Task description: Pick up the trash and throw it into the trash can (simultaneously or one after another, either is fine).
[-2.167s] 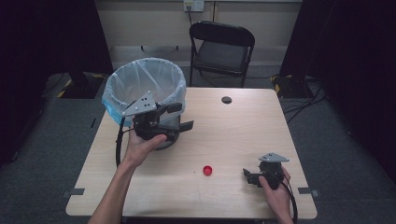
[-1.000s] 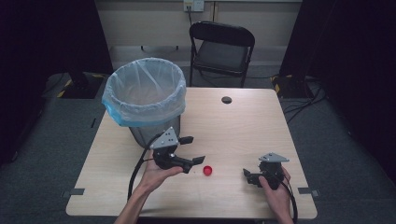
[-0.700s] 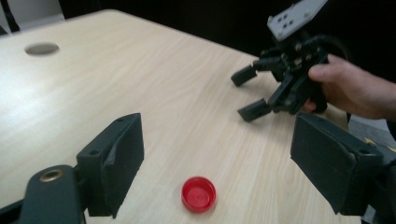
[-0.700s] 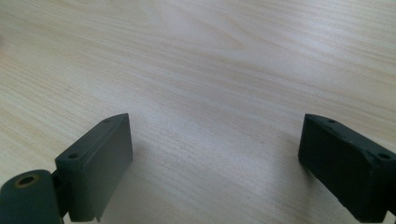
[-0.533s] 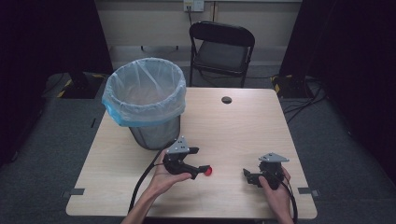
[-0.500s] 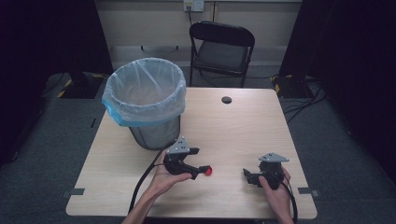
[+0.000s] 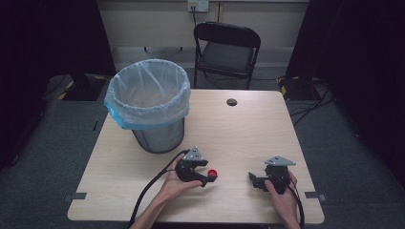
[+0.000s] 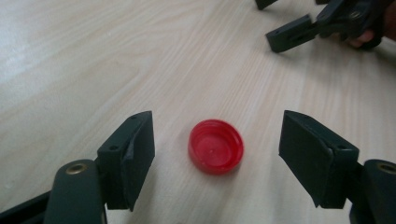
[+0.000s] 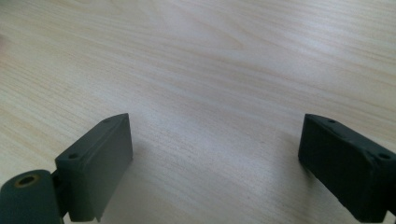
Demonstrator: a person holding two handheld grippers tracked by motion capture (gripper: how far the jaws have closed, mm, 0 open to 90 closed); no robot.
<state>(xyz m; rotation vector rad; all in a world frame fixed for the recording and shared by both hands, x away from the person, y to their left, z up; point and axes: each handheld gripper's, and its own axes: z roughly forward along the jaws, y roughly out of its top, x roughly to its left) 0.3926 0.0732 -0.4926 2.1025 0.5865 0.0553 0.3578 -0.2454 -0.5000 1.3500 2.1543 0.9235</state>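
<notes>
A small red bottle cap (image 8: 215,146) lies open side up on the wooden table (image 7: 239,129); in the high view the cap (image 7: 212,172) sits near the front middle. My left gripper (image 8: 215,156) is down at the table with the cap between its jaws, which have just been closing; a gap remains on each side and neither pad touches the cap. In the high view the left gripper (image 7: 210,177) points right. My right gripper (image 7: 251,178) rests at the front right, held in a hand, pointing left. Its jaws (image 9: 212,163) stand open over bare wood.
A wire waste bin (image 7: 148,105) lined with a clear-and-blue bag stands on the table's back left. A dark round hole (image 7: 232,102) sits near the far edge. A black folding chair (image 7: 227,50) stands behind the table. The right gripper's jaws (image 8: 299,32) appear far off in the left gripper view.
The left gripper came away from the bin, moved right and down to the table, and now brackets the red cap. The right gripper has stayed put.
</notes>
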